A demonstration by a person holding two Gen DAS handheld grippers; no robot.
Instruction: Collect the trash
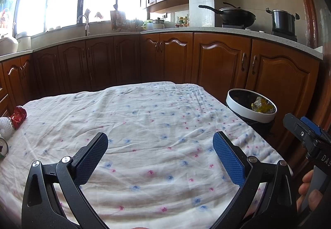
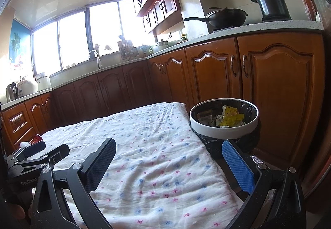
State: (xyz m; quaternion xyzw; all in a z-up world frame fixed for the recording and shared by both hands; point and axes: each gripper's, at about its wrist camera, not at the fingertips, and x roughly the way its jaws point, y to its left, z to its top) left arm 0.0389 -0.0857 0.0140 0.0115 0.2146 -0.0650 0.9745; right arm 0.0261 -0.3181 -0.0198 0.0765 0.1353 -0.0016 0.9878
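Two hand-held grippers hover above a table covered with a white cloth printed with small blue and pink flowers (image 1: 157, 117). The left gripper (image 1: 160, 158) has its jaws spread wide, with nothing between the blue textured pads. The right gripper (image 2: 168, 166) is equally wide and empty, positioned over the cloth's right edge.

Remaining trash lies at the far left edge of the cloth: a crumpled red foil wrapper (image 1: 19, 115), touching a white knobbly foam ball-like piece (image 1: 5, 126), with a round item just beside it, cut off by the picture edge and not identifiable. In the right wrist view these items appear small behind the left gripper's body.

The round white-rimmed waste bin with a black liner (image 2: 224, 129) stands off the cloth's far right corner, well apart from the trash. It already contains yellow crumpled wrappers (image 2: 229, 118).

Handling judgement: the foil wrapper is probably very light, thin and crushable, and may slip on flat faces; close the pads across its bulkiest crumpled middle. The foam piece looks soft and light; pinch it across its widest part, gently, as it may squirt out.
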